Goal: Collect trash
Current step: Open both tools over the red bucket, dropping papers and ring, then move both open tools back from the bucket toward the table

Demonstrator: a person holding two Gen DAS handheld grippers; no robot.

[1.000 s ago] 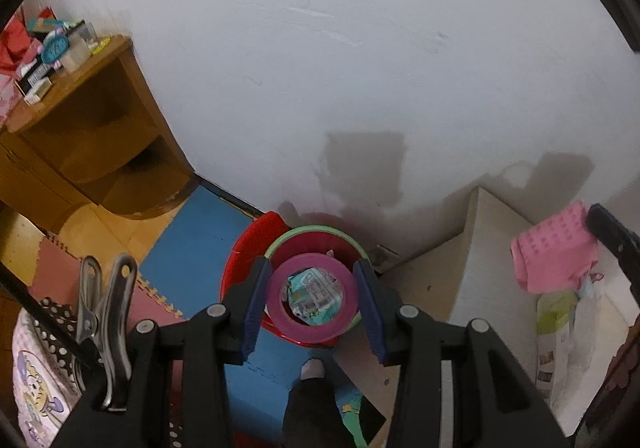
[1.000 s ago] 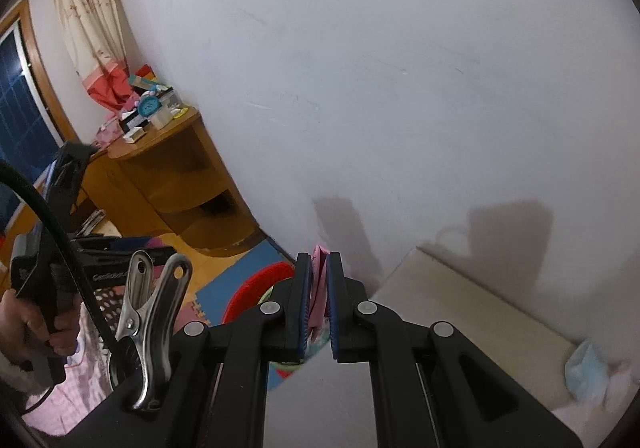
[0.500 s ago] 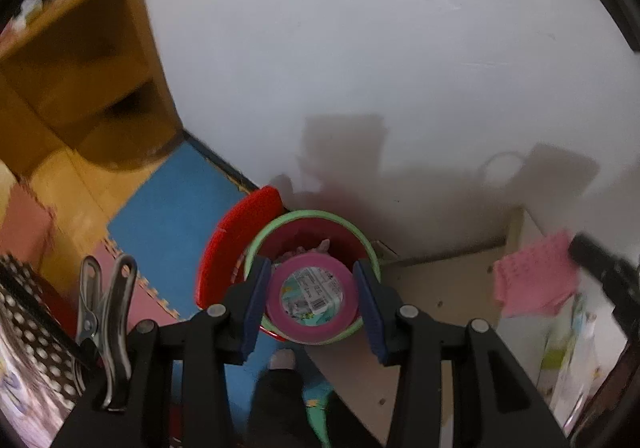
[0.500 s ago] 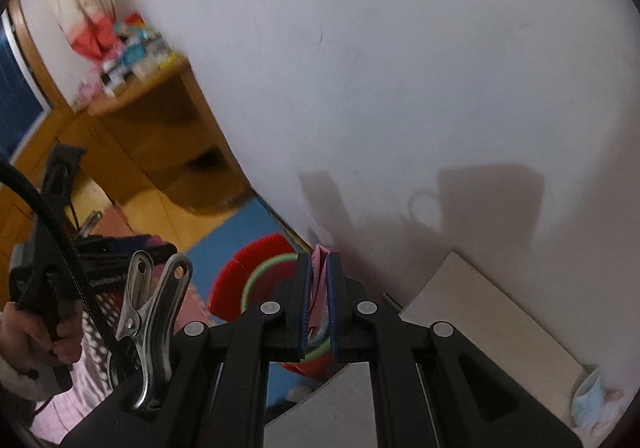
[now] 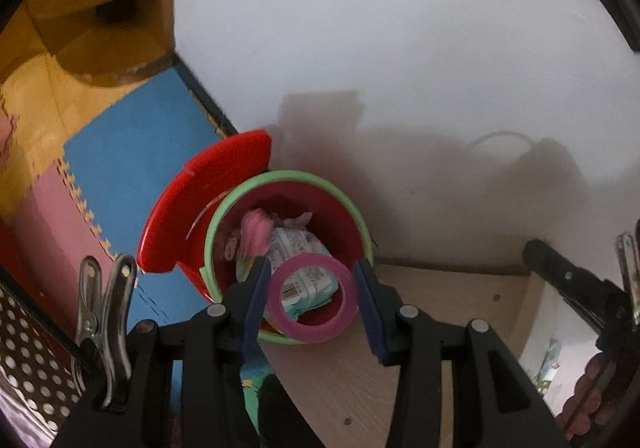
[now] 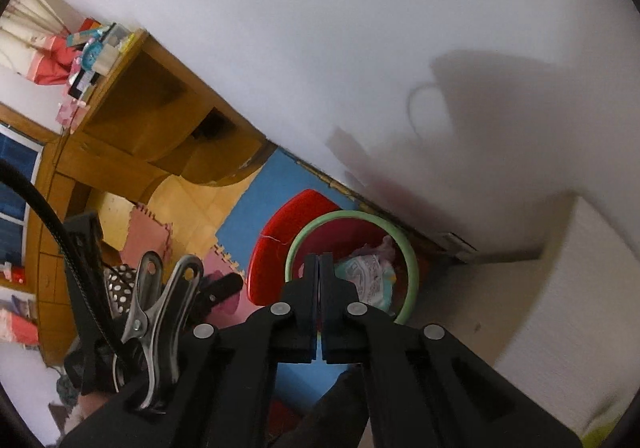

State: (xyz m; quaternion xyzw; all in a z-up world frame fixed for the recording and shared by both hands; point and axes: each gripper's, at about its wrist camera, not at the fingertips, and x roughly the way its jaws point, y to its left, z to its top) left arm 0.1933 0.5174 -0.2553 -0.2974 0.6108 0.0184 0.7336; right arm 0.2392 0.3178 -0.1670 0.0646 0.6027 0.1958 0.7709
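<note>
My left gripper [image 5: 312, 298] is shut on a magenta tape ring [image 5: 280, 312], its blue pads pressing on both sides. It hangs right over a red bin with a green rim [image 5: 290, 178] that stands on the floor against the wall. Inside the bin lie a crumpled pink piece [image 5: 256, 232] and printed wrappers [image 5: 296, 244]. The bin's red lid [image 5: 200, 208] leans behind it on the left. My right gripper [image 6: 320, 262] is shut with nothing between its fingers, above the same bin [image 6: 412, 280].
A pale wooden tabletop [image 5: 360, 388] reaches to the bin's right side. Blue and pink foam mats [image 5: 132, 152] cover the floor. A wooden corner desk [image 6: 140, 120] with clutter stands to the left. Polka-dot fabric [image 5: 24, 348] is at the lower left.
Both grippers have come down toward the bin. The pink piece that was pinched in the right gripper is gone from its jaws, which have closed fully; a pink lump lies in the bin.
</note>
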